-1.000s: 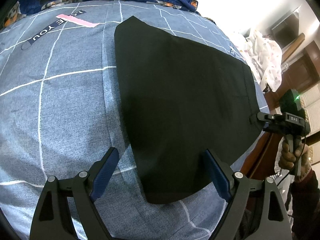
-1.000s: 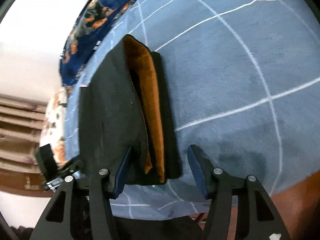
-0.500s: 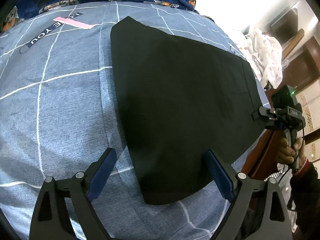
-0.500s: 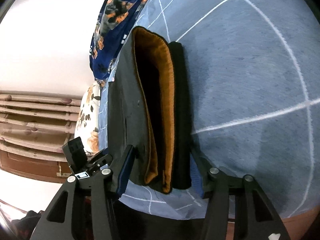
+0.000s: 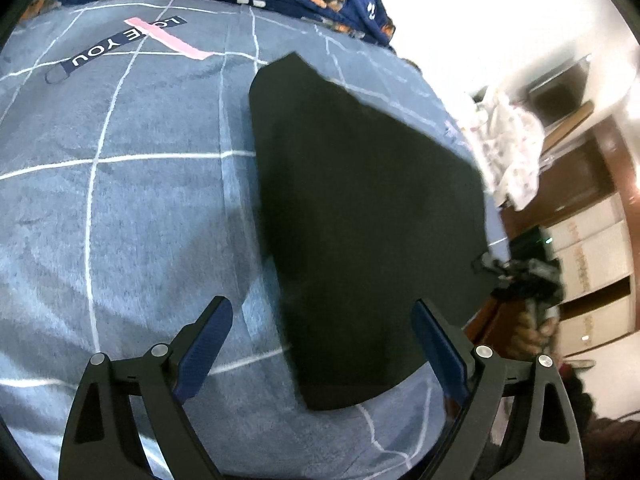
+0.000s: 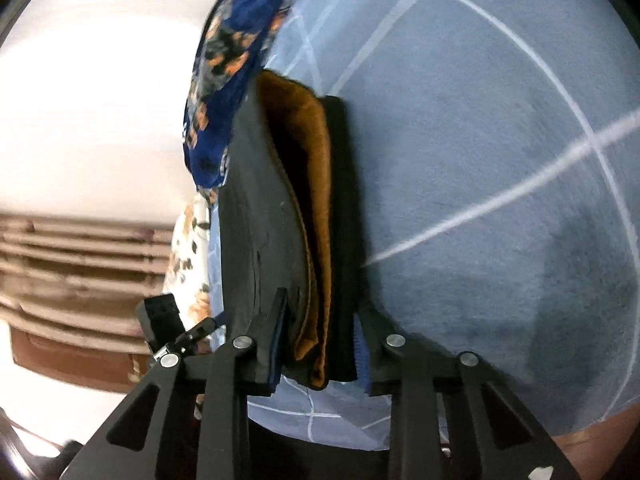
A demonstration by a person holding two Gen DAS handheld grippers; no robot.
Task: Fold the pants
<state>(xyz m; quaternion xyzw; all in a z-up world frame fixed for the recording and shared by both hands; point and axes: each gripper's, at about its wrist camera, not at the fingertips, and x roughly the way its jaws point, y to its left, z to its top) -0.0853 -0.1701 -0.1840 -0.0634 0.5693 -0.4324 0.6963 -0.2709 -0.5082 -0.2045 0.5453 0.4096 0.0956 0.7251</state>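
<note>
Now the right gripper [image 6: 320, 344] has just been closing, its jaws pinching the near waist edge of the pants [image 6: 280, 220].

Its pads press several stacked layers, so a thin bite could let the inner ones slip and spoil the fold. Across the garment, the left gripper [image 5: 320, 344] hangs spread wide over the other end, gripping nothing. Folded flat, the black pants [image 5: 360, 220] with their orange-brown lining lie on the grey checked bedcover [image 5: 140, 208], near its edge.
</note>
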